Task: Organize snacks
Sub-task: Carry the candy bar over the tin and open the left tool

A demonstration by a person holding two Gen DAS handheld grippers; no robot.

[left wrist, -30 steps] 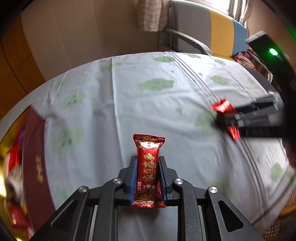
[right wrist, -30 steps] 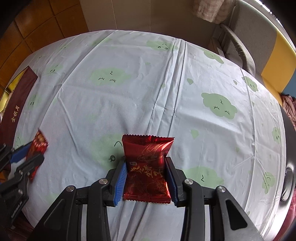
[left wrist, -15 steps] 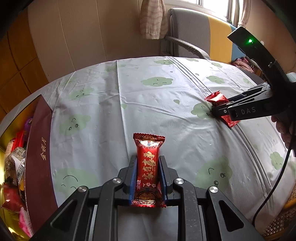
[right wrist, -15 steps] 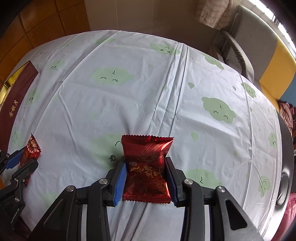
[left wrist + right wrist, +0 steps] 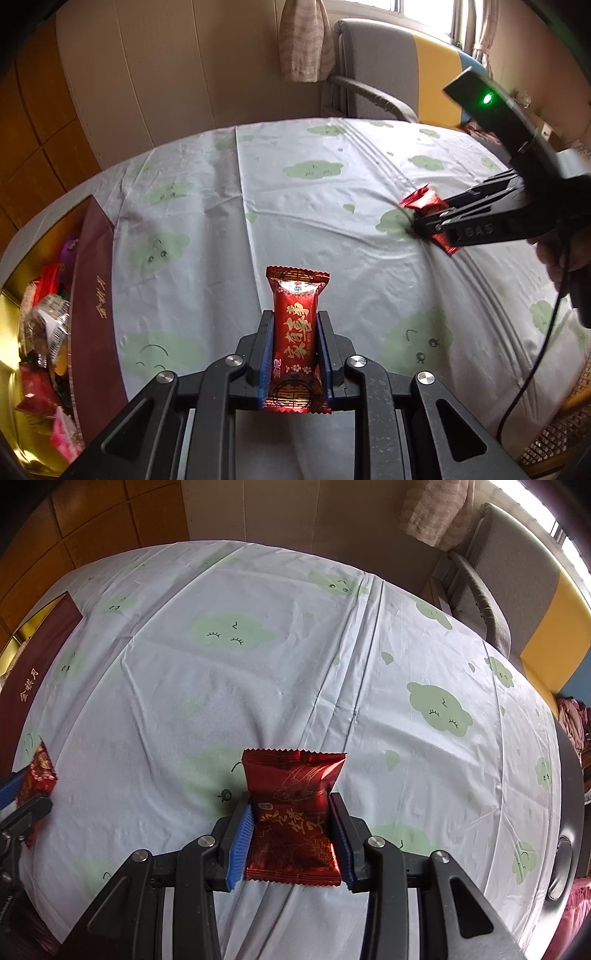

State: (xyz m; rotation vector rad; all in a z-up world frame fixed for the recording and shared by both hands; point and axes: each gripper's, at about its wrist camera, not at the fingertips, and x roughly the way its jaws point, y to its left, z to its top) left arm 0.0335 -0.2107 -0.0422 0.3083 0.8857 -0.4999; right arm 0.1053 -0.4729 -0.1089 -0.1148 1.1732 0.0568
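Observation:
My left gripper point(image 5: 294, 321) is shut on a narrow red snack packet with gold characters point(image 5: 295, 328), held above the tablecloth. My right gripper point(image 5: 291, 805) is shut on a wider dark red foil snack packet point(image 5: 293, 812), also held above the cloth. The right gripper shows in the left wrist view point(image 5: 428, 218) at the right, with its red packet point(image 5: 424, 201). The left gripper's packet point(image 5: 38, 775) shows at the left edge of the right wrist view. An open box with a dark red wall point(image 5: 94, 295) and gold inside holds several snacks point(image 5: 44, 332) at the left.
A round table with a pale cloth printed with green clouds point(image 5: 258, 664) fills both views. A grey and yellow armchair point(image 5: 384, 70) stands behind the table. A black cable point(image 5: 532, 369) hangs from the right gripper. Wooden panelling lines the wall at the left.
Both grippers keep their packets. The left gripper has tilted up and turned left, so more of the snack box shows. The right gripper's view has shifted only slightly.

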